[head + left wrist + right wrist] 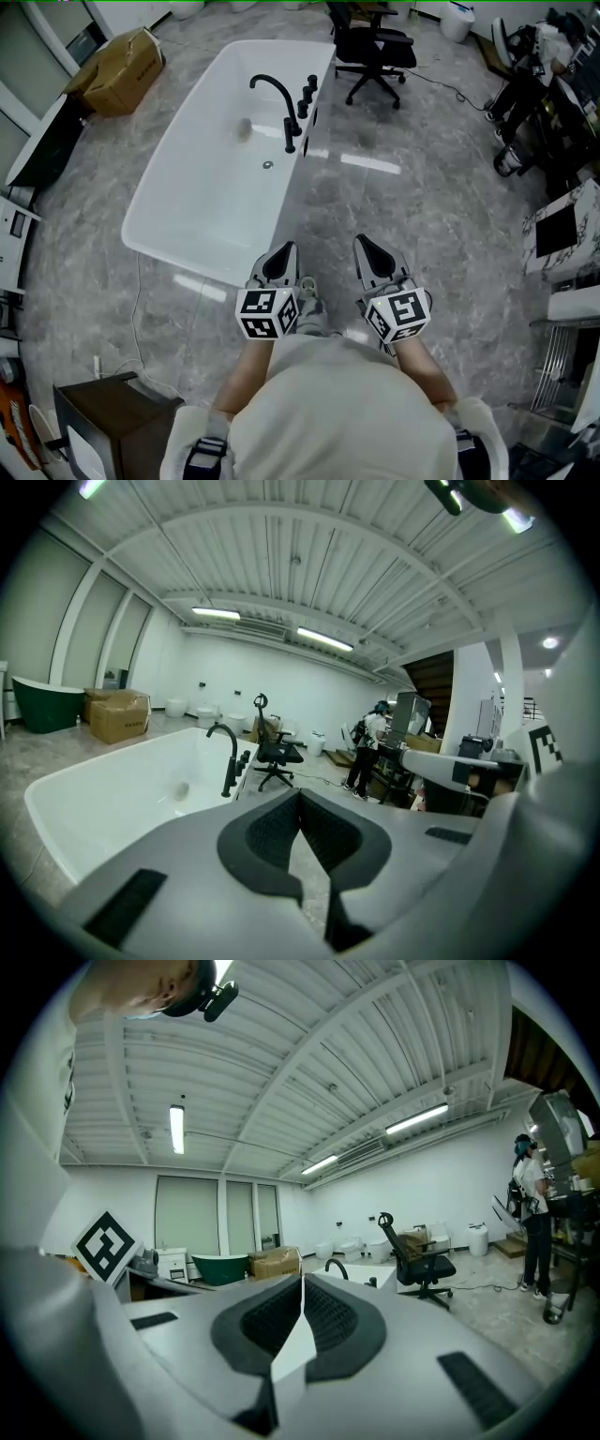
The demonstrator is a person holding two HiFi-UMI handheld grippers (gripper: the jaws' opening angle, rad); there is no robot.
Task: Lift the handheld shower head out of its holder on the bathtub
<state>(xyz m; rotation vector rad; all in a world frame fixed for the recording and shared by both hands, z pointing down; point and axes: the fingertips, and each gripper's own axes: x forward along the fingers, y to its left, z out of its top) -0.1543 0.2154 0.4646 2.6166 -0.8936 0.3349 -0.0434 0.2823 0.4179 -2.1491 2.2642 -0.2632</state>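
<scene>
A white bathtub (167,148) stands on the grey floor ahead of me. On its right rim rises a black curved faucet (277,96), with a row of small black fittings (307,97) beside it; which of them is the handheld shower head I cannot tell at this distance. Both grippers are held close to my body, well short of the tub's near end. The left gripper (284,249) is shut with nothing in it, its tips meeting in the left gripper view (300,795). Shut and empty too is the right gripper (362,243), its pads together in its own view (302,1281).
A black office chair (375,49) stands just past the tub's far right corner. A cardboard box (118,69) lies at far left, a dark cabinet (101,420) near left, with a cable across the floor. Equipment (562,225) lines the right side, where a person (362,752) stands.
</scene>
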